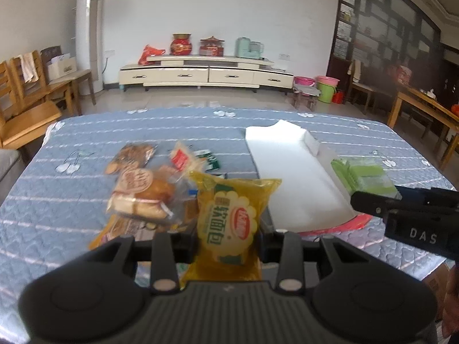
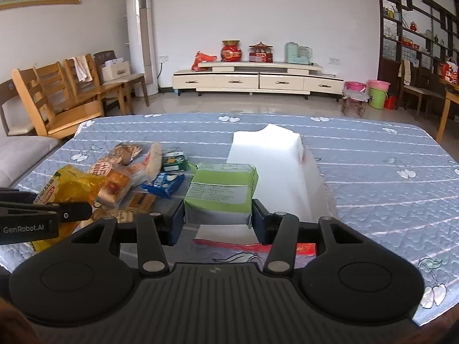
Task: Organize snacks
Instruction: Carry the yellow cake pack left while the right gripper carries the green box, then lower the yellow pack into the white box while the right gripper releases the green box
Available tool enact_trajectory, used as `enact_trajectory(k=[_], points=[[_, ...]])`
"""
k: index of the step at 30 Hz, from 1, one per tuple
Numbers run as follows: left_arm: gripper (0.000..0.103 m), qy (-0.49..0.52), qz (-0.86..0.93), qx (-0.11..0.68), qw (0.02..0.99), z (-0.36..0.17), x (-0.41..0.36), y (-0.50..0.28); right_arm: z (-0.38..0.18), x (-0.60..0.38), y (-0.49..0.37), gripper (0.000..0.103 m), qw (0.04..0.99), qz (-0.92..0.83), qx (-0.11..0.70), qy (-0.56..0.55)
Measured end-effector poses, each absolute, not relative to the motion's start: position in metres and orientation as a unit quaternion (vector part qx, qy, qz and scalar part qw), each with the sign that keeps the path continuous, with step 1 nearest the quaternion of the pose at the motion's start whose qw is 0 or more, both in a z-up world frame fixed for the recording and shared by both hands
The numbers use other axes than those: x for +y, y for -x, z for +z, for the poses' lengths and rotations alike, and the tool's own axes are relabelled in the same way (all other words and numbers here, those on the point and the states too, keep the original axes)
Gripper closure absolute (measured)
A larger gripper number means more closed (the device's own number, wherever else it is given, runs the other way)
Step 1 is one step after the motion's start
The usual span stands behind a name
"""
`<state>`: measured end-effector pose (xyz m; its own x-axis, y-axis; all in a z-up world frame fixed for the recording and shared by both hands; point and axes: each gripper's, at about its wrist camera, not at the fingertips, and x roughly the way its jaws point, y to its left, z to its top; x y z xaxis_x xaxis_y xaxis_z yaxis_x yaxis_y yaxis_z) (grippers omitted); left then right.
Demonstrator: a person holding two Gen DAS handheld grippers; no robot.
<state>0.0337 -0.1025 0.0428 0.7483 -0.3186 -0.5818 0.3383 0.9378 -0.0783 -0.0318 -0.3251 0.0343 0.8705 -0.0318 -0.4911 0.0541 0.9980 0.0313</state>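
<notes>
Left claw (image 1: 228, 236): closed on a yellow bread packet (image 1: 229, 218), held upright above the near edge of the bench (image 1: 86, 200).
Right claw (image 2: 218, 222): clamped across a green snack pack (image 2: 221, 187), lifted just in front of the white tray (image 2: 272, 172).
White tray: a long shallow box on the blue quilted cloth, its inside bare as far as can be seen, a red sheet (image 2: 258, 248) peeking from under its near end.
Snack pile (image 1: 137, 189): bread rolls, a brown packet and a blue pack (image 2: 165, 185) lie heaped left of the tray, touching one another.
Step in hand: both packets picked up, neither yet placed, by the look of it.
Next move: likely carry each packet over the tray rim, set it flat inside and let go; the right has the shorter path, and the two claws, near each other, need room to pass.
</notes>
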Motion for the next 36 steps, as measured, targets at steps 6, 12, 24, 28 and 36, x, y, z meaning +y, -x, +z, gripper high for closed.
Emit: enact_trajectory(k=[6,12,24,28,36], points=[[0.067,-0.024,-0.187,0.300,0.935,0.050,-0.125,-0.042,0.035,-0.336,0.028,0.043,0.967,-0.033,0.250,-0.030],[0.067,-0.035,-0.198,0.297,0.933,0.054,-0.150,-0.053,0.036,-0.347,0.024,0.043,0.967,-0.041,0.248,-0.035],[0.067,-0.054,-0.207,0.305,0.928,0.049,-0.189,-0.083,0.037,-0.381,-0.009,0.043,0.965,-0.053,0.253,-0.045],[0.067,-0.058,-0.207,0.307,0.927,0.047,-0.202,-0.094,0.035,-0.390,-0.025,0.043,0.963,-0.055,0.259,-0.047],[0.067,-0.067,-0.208,0.319,0.922,0.037,-0.226,-0.117,0.031,-0.417,-0.066,0.043,0.957,-0.052,0.279,-0.060]])
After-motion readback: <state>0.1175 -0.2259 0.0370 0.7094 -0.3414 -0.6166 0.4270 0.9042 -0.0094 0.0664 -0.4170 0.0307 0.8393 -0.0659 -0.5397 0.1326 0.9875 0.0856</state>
